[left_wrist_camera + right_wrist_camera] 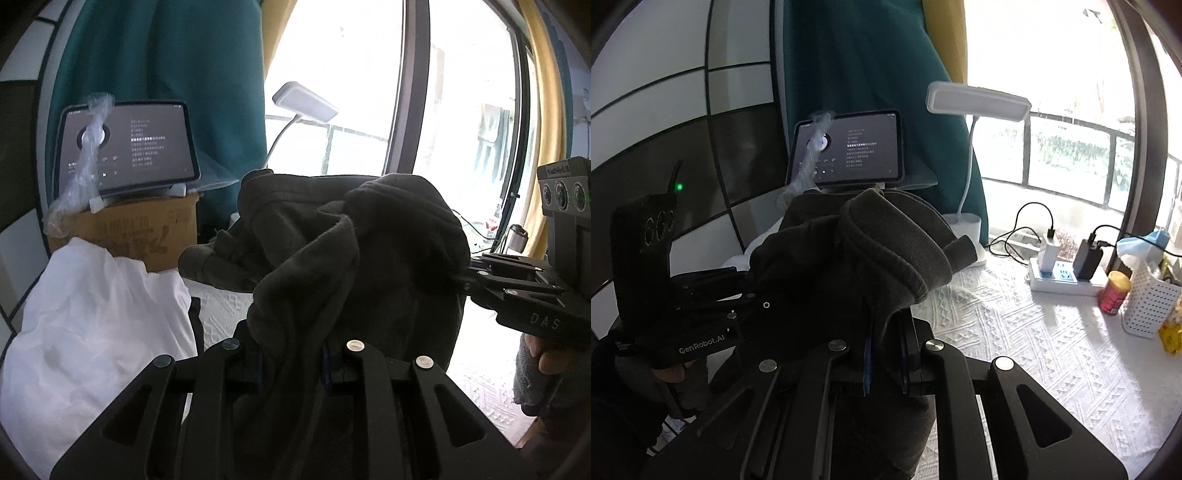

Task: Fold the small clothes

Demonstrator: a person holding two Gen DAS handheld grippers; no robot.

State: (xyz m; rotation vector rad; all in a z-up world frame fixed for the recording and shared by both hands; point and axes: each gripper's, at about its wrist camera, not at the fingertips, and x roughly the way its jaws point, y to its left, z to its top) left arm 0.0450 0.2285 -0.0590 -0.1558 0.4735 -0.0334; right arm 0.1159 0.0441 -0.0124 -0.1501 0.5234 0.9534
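While dark garment [332,266] hangs, tablet [127,146] half-hidden.

Dark grey garment [354,251]: soft fleece-like cloth, matt, napped; ribbed knit hem at 1 o'clock of the bundle in right wrist view. White garment [92,317]: thin smooth cloth, matt, creased. Left gripper [293,363] & right gripper [886,360]: matt black plastic links w/ shiny metal pins. Table cover [1015,332]: white textured cloth, raised woven pattern. Box [147,229]: brown cardboard, matt, printed. Tablet [129,144] at 11 o'clock: glossy glass screen. Clear crinkled plastic wrap [85,162], shiny. Lamp [977,101]: smooth white plastic. Can [1113,291]: glossy metal.
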